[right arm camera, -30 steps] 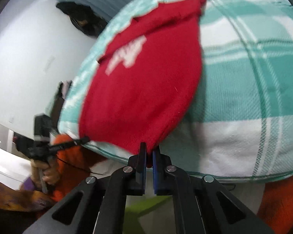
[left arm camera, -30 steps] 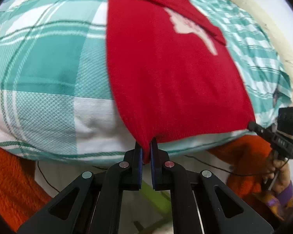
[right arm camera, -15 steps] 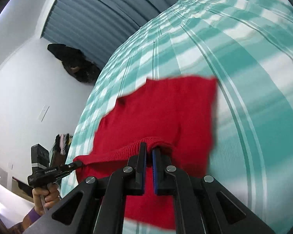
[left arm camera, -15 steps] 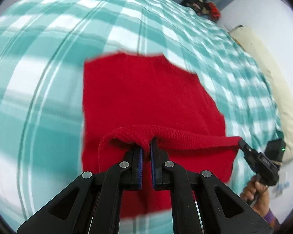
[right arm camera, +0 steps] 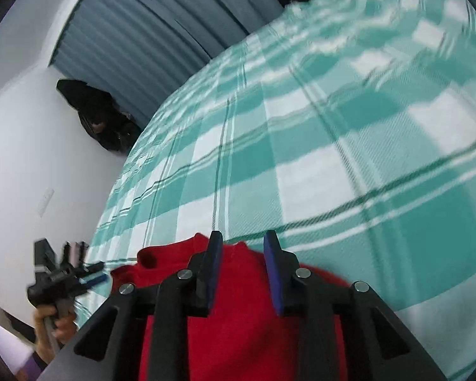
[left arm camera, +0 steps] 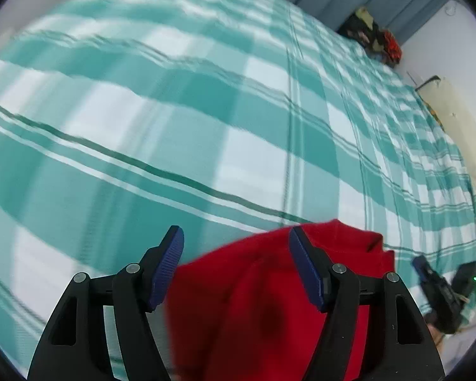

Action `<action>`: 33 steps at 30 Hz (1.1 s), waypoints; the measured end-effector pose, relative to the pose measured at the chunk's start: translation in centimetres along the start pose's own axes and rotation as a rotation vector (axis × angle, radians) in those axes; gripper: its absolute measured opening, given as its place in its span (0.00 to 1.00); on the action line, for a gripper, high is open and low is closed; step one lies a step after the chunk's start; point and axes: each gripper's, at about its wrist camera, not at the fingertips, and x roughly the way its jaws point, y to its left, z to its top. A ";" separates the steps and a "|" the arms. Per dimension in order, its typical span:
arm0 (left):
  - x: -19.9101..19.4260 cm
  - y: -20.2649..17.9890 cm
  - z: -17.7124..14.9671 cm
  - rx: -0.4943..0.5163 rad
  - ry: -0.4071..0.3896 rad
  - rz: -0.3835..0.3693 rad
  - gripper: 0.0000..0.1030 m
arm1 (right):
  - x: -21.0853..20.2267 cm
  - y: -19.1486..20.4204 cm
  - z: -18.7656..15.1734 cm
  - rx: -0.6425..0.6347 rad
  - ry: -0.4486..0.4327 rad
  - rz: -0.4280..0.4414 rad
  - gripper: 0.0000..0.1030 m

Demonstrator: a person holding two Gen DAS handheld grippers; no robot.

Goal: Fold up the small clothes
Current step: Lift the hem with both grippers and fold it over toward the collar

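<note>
A small red knitted sweater (left arm camera: 254,311) lies folded over on the teal and white checked bedspread (left arm camera: 174,111). My left gripper (left arm camera: 236,238) is open wide just above the sweater's far folded edge, holding nothing. In the right wrist view the sweater (right arm camera: 238,333) lies under my right gripper (right arm camera: 242,241), which is open and empty over its far edge. The right gripper also shows at the lower right of the left wrist view (left arm camera: 441,289); the left gripper shows at the lower left of the right wrist view (right arm camera: 60,273). Both views are motion-blurred.
The bedspread (right arm camera: 333,143) stretches far ahead. A blue curtain (right arm camera: 149,31) and a dark pile of clothes (right arm camera: 98,114) stand beyond the bed. Another clothes pile (left arm camera: 374,38) sits at the far corner, and a cream pillow (left arm camera: 460,133) lies along the right edge.
Both grippers carried the sweater's lower hem up and forward over the body, folding it, then opened and let the hem go. The sweater now lies doubled below both grippers.
</note>
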 end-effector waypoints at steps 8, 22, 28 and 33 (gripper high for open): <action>0.1 -5.9 -7.8 0.396 0.084 -0.150 0.65 | -1.3 5.8 -7.2 -0.422 0.319 0.121 0.27; -2.9 -3.0 -14.1 0.332 0.051 0.024 0.87 | -5.8 4.9 -12.9 -0.437 0.322 0.034 0.21; -5.9 4.4 -16.1 0.135 0.035 0.109 0.82 | -10.4 -1.1 -15.1 -0.277 0.236 -0.203 0.19; -8.4 8.0 -19.5 0.089 -0.003 0.176 0.86 | -15.9 0.7 -18.7 -0.243 0.137 -0.228 0.60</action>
